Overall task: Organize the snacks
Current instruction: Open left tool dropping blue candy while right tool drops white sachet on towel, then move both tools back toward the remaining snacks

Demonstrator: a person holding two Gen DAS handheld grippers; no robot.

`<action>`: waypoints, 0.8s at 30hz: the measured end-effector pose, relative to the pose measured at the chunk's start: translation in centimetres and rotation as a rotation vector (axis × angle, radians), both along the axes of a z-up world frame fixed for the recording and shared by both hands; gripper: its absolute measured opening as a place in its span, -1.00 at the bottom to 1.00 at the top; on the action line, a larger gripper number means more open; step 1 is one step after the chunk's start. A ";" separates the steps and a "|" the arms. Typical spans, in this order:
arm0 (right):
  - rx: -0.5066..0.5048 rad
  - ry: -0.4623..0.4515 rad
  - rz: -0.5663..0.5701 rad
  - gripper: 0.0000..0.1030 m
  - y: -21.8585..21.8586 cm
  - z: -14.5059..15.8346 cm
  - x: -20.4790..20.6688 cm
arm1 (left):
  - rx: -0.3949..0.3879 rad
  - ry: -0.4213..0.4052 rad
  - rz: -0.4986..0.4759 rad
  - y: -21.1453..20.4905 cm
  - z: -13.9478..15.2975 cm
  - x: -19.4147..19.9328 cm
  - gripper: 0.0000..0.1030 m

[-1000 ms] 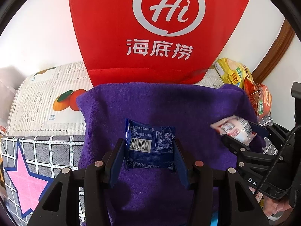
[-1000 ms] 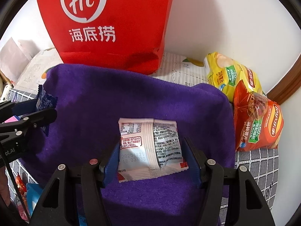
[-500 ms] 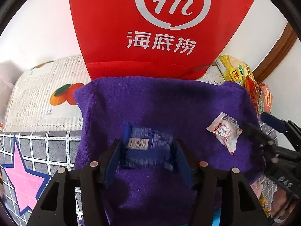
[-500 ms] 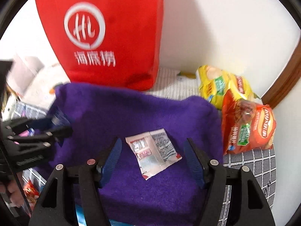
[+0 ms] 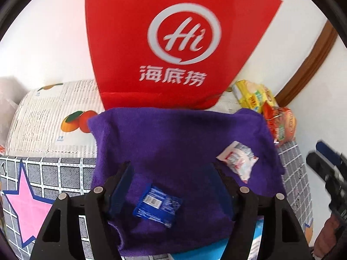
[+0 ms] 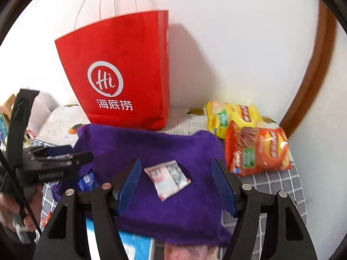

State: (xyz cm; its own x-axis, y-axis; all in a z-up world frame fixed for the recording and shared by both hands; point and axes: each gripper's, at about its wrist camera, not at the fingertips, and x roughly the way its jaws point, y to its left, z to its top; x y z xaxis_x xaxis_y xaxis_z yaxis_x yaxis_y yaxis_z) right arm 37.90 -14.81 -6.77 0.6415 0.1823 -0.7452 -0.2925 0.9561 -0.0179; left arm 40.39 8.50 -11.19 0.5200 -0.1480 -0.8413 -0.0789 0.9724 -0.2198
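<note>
A blue snack packet [image 5: 157, 204] lies flat on the purple towel [image 5: 173, 138], between the fingers of my open left gripper [image 5: 173, 186], which is empty. A white and red snack packet [image 6: 167, 177] lies on the towel [image 6: 151, 147] between and just beyond the fingers of my open right gripper [image 6: 175, 184], also empty. The same white packet [image 5: 238, 162] shows in the left wrist view at the right. The blue packet [image 6: 86, 181] shows partly at the left in the right wrist view, under the left gripper [image 6: 58, 158].
A red paper bag [image 6: 125, 82] stands against the wall behind the towel. A yellow chip bag [image 6: 229, 117] and an orange chip bag [image 6: 258, 151] lie at the right corner. A checked cloth with a pink star [image 5: 28, 208] covers the left.
Both grippers opened and let go of their packets, which now lie on the towel. Both grippers drew back and up from the towel.
</note>
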 end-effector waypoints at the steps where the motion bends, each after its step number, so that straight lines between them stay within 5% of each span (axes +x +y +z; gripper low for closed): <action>1: 0.004 0.004 -0.009 0.31 -0.7 0.0 -0.8 | -0.007 -0.008 -0.008 -0.2 0.3 -0.2 0.35; 9: 0.003 0.055 -0.157 0.28 -9.8 -2.7 -8.0 | -0.022 -0.076 -0.074 -1.6 3.2 -2.1 0.34; 14: 0.106 0.139 -0.238 0.31 -14.4 -5.6 -12.4 | -0.015 -0.117 -0.116 -3.2 4.9 -3.6 0.34; 20: 0.168 0.199 -0.269 0.38 -14.8 -8.9 -15.1 | -0.009 -0.172 -0.154 -5.4 6.7 -6.6 0.34; 24: 0.071 0.196 -0.288 0.38 -13.6 -10.5 -15.1 | -0.012 -0.158 -0.167 -5.8 6.5 -8.9 0.34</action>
